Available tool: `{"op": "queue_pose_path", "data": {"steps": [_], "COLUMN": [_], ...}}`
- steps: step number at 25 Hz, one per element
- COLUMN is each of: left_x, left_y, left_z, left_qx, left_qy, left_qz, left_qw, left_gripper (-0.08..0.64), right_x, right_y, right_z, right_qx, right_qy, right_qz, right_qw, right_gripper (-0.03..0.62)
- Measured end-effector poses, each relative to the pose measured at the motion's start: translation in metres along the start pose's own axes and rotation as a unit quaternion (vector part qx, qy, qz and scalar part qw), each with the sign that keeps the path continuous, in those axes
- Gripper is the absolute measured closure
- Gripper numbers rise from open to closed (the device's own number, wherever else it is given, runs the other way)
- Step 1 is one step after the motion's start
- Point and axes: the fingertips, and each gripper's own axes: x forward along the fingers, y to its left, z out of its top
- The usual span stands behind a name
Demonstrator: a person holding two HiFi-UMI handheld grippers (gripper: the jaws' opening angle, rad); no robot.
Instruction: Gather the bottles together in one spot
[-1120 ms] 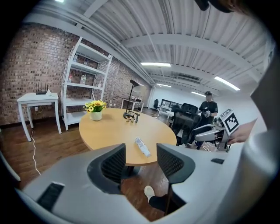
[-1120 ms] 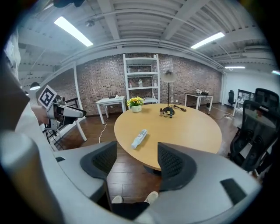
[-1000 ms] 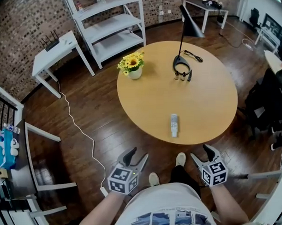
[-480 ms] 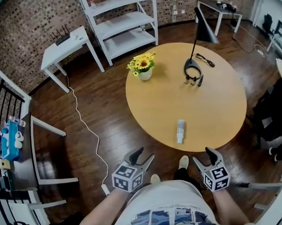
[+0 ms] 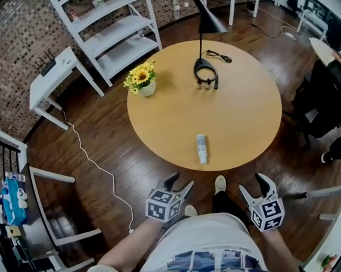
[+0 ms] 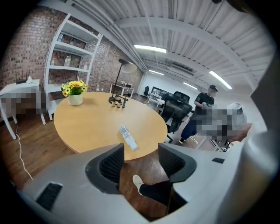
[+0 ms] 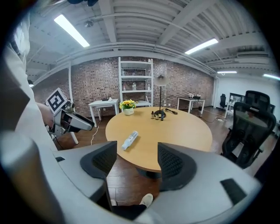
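Note:
A clear plastic bottle [image 5: 201, 148] lies on its side near the front edge of the round wooden table [image 5: 243, 118]; it also shows as the bottle [image 6: 128, 137] and the bottle [image 7: 130, 140] in the two gripper views. Three small dark bottles [image 5: 207, 85] stand together by the lamp base at the far side. My left gripper [image 5: 179, 186] is held low in front of the table, its jaws opening with nothing between them. My right gripper [image 5: 254, 183] is also short of the table, open and empty.
A black desk lamp [image 5: 203, 33] with its cable and a pot of yellow flowers [image 5: 142, 80] stand on the table. White shelving [image 5: 107, 30] and a small white table [image 5: 52, 73] are at the back left. An office chair [image 5: 323, 93] is at the right.
The view has shifted, so the table now sits further left and closer. Both grippers stay low near my waist, short of the table. The left jaws look slightly wider.

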Motion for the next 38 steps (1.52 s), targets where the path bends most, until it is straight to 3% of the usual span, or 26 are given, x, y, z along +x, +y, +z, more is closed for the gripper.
{"op": "queue_pose_path", "data": {"steps": [5,10,15,19,21,23,26,28,30,33,36,37,38], "left_x": [0.053,0.134,0.201,0.218,0.218,0.222,0.223,0.222,0.222,0.222,0.222,0.224,0.226], "left_y": [-0.009,0.015,0.046,0.058,0.061,0.054,0.035,0.015,-0.009,-0.049,-0.085,-0.091,-0.094], "left_z": [-0.012,-0.008,-0.013,-0.022,-0.019,-0.002,0.035,0.062,0.09,0.13,0.157,0.162,0.168], "left_qx": [-0.012,-0.041,-0.009,0.006,0.002,-0.016,-0.072,-0.118,-0.146,-0.126,-0.098,-0.095,-0.094], "left_qy": [0.043,0.085,0.16,0.205,0.219,0.212,0.197,0.19,0.182,0.187,0.216,0.223,0.224], "left_qz": [0.007,0.056,0.12,0.132,0.119,0.087,0.022,-0.035,-0.09,-0.163,-0.223,-0.235,-0.24], "left_qw": [0.999,0.9939,0.9797,0.9696,0.9684,0.9733,0.9774,0.974,0.9683,0.9606,0.9456,0.9414,0.94], "left_gripper": [0.3,0.285,0.285,0.354,0.36,0.364,0.367,0.368,0.368,0.368,0.368,0.368,0.365], "right_x": [-0.017,-0.009,0.017,0.044,0.061,0.079,0.105,0.126,0.147,0.176,0.193,0.196,0.197], "right_y": [-0.01,-0.03,-0.062,-0.094,-0.107,-0.118,-0.126,-0.126,-0.123,-0.113,-0.105,-0.106,-0.109], "right_z": [-0.019,-0.023,-0.006,0.003,0.008,0.013,0.024,0.033,0.043,0.06,0.072,0.074,0.075], "right_qx": [0.018,0.014,0.004,-0.013,-0.031,-0.051,-0.098,-0.149,-0.227,-0.38,-0.489,-0.506,-0.506], "right_qy": [0.014,0.032,0.033,0.027,0.025,0.03,0.038,0.026,0.006,-0.026,-0.054,-0.06,-0.064], "right_qz": [0.003,0.023,0.052,0.083,0.105,0.131,0.175,0.201,0.218,0.227,0.235,0.237,0.242], "right_qw": [1.0,0.999,0.998,0.996,0.994,0.99,0.979,0.968,0.949,0.896,0.838,0.827,0.825], "right_gripper": [0.279,0.279,0.279,0.279,0.279,0.279,0.279,0.279,0.279,0.279,0.279,0.33,0.367]}}
